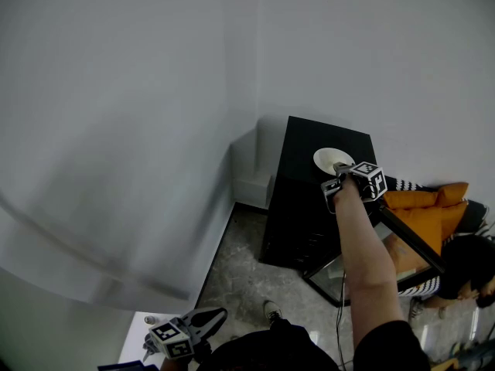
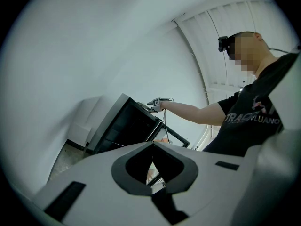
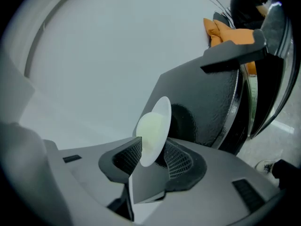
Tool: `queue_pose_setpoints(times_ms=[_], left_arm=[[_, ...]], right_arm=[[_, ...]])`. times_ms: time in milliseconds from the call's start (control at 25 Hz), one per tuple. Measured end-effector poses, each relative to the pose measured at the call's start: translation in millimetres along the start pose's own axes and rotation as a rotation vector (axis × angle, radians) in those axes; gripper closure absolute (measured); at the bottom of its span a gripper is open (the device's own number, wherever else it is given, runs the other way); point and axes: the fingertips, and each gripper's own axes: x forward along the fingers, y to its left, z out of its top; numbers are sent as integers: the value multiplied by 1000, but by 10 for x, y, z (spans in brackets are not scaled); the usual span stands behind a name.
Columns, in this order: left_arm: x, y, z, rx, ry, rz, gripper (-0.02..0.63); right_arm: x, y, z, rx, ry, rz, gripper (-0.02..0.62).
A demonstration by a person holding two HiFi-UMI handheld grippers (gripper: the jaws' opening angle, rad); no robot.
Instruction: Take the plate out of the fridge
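Note:
A white plate (image 1: pixel 331 159) lies on the flat top of the small black fridge (image 1: pixel 305 207), which stands in the room's corner. My right gripper (image 1: pixel 340 173) reaches over that top, arm stretched out. In the right gripper view the plate (image 3: pixel 153 128) stands edge-on with its rim between the jaws of my right gripper (image 3: pixel 153 147). The pads stand wider than the rim, so the gripper is open. My left gripper (image 1: pixel 219 314) hangs low at the near left, far from the fridge. Its jaw tips (image 2: pixel 153 143) meet with nothing between them.
The fridge door (image 1: pixel 363 265) hangs open toward the near right. Beside it sits a person in orange and striped clothes (image 1: pixel 425 211). A white box (image 1: pixel 251 182) stands against the wall left of the fridge. A white table corner (image 1: pixel 139 338) is under my left gripper.

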Motion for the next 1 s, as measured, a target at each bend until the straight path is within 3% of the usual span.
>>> queue_pose_setpoints(times_ms=[120,320,520,680,1000], left_arm=[[-17,-30,-20,0,3,1,601],[-46,-52,-74,6,22,4,601],[-66,-85,-47,5,9,-11,601],[-138,-78,-93,14,37,11,601],[-203,-85,-197,38,77,38,601]], right_arm=[[-30,29,-41,-127,63,-20,457],[-40,107,-148,-436,184,-53,453],[80,10,-213,-657,273,-17,434],[-13,4,-357,-814,306,25,411],[-131,-108,-510,-1337,332,-36,411]])
